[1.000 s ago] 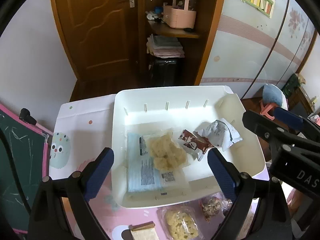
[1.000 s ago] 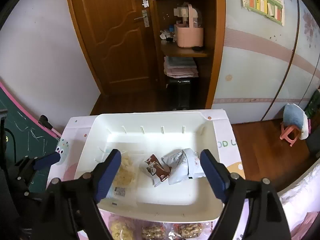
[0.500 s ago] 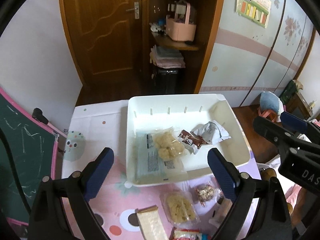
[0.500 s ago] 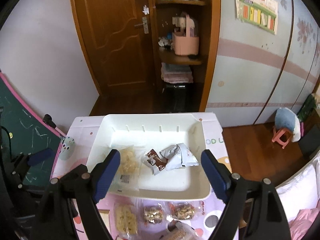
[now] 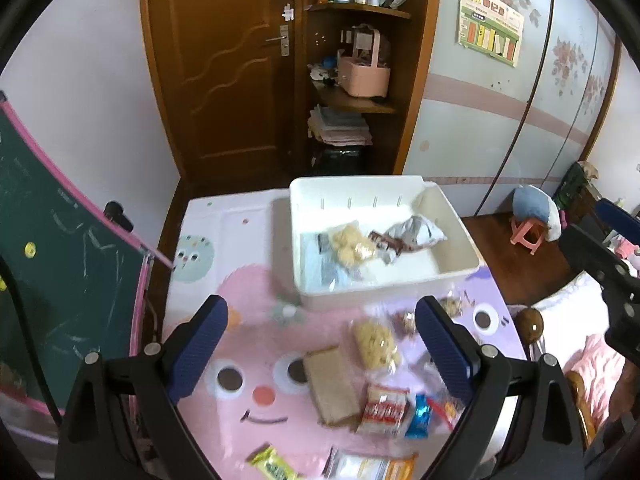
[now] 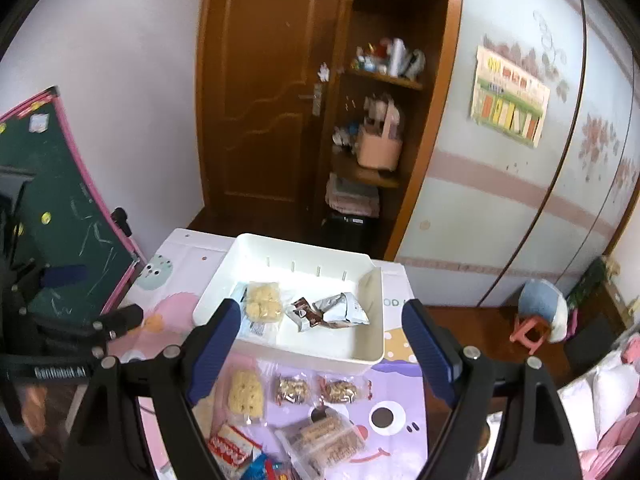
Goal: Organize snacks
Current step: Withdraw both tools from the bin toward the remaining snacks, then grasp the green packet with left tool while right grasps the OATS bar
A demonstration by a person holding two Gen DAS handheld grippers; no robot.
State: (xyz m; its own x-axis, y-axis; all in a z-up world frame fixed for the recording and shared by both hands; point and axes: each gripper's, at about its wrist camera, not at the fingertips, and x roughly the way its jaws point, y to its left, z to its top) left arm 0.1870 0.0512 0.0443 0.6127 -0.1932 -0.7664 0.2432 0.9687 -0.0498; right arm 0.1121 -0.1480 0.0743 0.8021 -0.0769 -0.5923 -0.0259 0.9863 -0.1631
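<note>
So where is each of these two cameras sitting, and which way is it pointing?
Left wrist view: rides on the left gripper, looking forward and down past its open blue fingers at the white bin and loose snacks; the right gripper shows at the right edge.
Right wrist view: rides on the right gripper, facing the same bin; the left gripper shows at the left edge.
Both share the bin, cartoon table mat, wooden door.

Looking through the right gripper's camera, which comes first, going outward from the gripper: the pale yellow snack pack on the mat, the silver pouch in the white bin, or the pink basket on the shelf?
From the right gripper:
1. Pale yellow snack pack, on the mat, just before the left finger.
2. Silver pouch, inside the white bin, mid-table.
3. Pink basket, on the wooden shelf, across the room.
</note>
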